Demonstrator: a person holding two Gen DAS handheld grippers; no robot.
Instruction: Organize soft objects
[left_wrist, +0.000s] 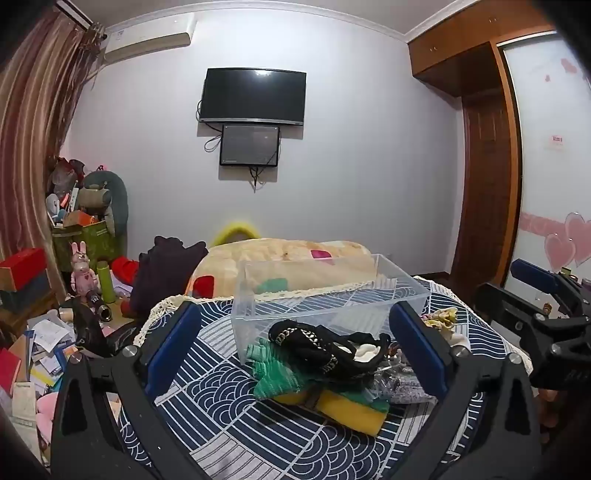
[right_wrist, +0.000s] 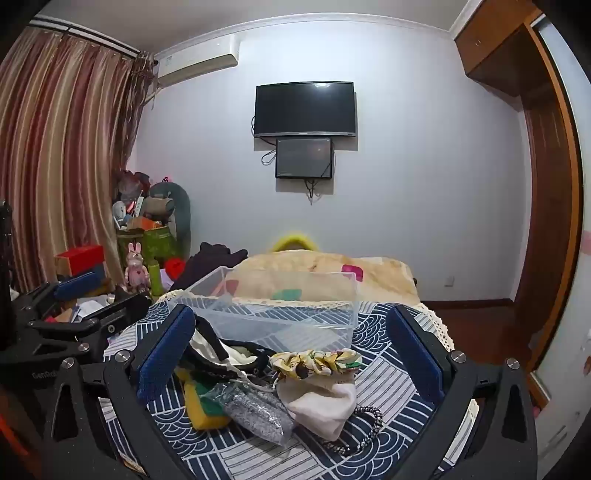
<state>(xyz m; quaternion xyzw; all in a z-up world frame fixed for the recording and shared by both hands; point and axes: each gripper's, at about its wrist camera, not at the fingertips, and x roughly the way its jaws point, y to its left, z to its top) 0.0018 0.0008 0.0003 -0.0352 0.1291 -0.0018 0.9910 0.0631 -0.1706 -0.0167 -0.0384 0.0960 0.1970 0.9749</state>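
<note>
A clear plastic bin stands on the blue wave-patterned cloth. In front of it lies a pile: a green knit glove, a black chain-trimmed headband, a yellow-green sponge, a floral scrunchie, a white pouch, a silver mesh bag and a braided hair tie. My left gripper is open above the glove and headband. My right gripper is open above the scrunchie and pouch. Neither holds anything.
A rolled beige blanket lies behind the bin. Dark clothes and a cluttered side table with a pink rabbit figure stand at the left. A wooden wardrobe is at the right. The right gripper's body shows in the left wrist view.
</note>
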